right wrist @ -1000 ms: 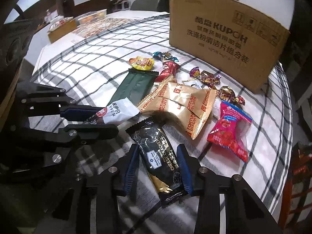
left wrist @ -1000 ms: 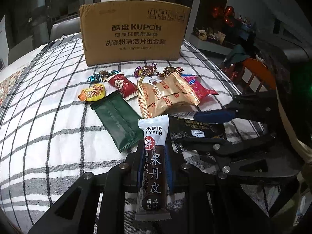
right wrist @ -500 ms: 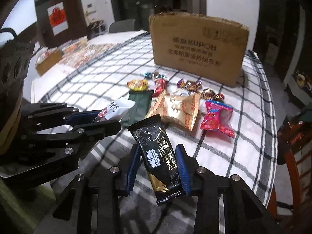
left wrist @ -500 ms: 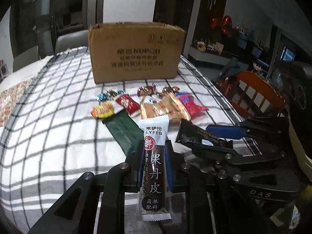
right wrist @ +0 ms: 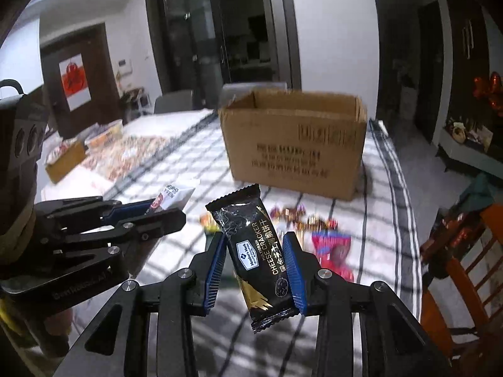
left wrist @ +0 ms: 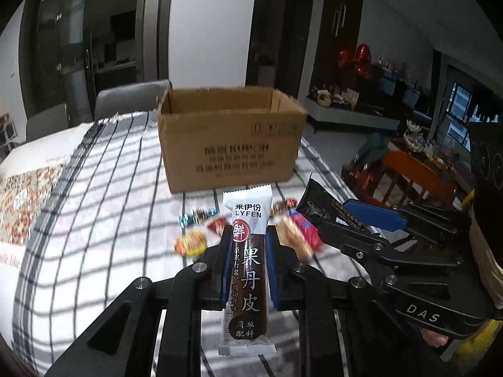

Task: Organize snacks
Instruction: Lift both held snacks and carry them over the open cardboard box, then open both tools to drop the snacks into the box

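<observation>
The left gripper (left wrist: 246, 264) pinched a glossy fruit-leather bar (left wrist: 246, 270); the right gripper (right wrist: 254, 270) clamped a crinkly black cracker packet (right wrist: 254, 251); the open cardboard box (left wrist: 231, 144) stood at twelve o'clock.

- Cardboard box (left wrist: 231, 144): matt brown corrugated paper.
- Fruit-leather bar (left wrist: 248, 270): glossy plastic wrapper.
- Cracker pack (right wrist: 256, 251): shiny black foil.
- Left tongs (left wrist: 246, 267): matt black plastic, ribbed blue pads (left wrist: 225, 270).
- Tabletop (left wrist: 94, 220): checked woven cloth.
</observation>
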The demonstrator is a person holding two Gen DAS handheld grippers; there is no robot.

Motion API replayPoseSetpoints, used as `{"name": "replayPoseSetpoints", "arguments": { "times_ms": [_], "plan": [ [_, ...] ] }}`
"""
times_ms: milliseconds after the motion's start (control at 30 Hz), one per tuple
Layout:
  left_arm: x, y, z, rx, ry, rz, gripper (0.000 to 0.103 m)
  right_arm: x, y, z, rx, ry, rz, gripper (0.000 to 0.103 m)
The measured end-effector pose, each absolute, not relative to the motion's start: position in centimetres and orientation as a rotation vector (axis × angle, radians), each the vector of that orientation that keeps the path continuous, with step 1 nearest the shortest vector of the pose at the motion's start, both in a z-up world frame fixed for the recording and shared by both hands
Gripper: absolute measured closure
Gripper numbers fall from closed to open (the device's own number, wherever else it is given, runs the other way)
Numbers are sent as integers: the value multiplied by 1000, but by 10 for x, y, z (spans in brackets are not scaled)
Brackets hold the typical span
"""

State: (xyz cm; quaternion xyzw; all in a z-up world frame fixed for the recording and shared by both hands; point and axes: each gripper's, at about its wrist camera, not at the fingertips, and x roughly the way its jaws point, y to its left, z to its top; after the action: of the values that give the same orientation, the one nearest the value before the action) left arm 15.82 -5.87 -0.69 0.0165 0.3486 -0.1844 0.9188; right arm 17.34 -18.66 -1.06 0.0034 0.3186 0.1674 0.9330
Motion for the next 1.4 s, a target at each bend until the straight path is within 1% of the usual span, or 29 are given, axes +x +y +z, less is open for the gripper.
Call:
{"name": "replayPoseSetpoints", "arguments": {
  "times_ms": [300,667,967,1267,1300,1333,1367,1400],
  "plan": [
    [216,-54,24,54,673,-387,83,224,-180,25,11,569,296,64],
    [297,-60,55,100,621,-397,83,308,-192,50,34,565,233,64],
    [362,-64,47,74,683,-425,83,363,-196,55,24,589,191,64],
    [404,-75,40,107,686,-425,82,409,-206,41,53,652,164,64],
    [407,-76,39,109,689,-423,81,412,-206,40,58,655,162,64],
    [410,-76,36,108,691,-412,75,415,-207,38,62,658,158,64],
    [412,-76,36,109,692,-401,61,417,-208,36,59,665,149,63],
    [411,-75,35,112,687,-389,56,418,-207,35,54,668,143,61]
  ]
}}
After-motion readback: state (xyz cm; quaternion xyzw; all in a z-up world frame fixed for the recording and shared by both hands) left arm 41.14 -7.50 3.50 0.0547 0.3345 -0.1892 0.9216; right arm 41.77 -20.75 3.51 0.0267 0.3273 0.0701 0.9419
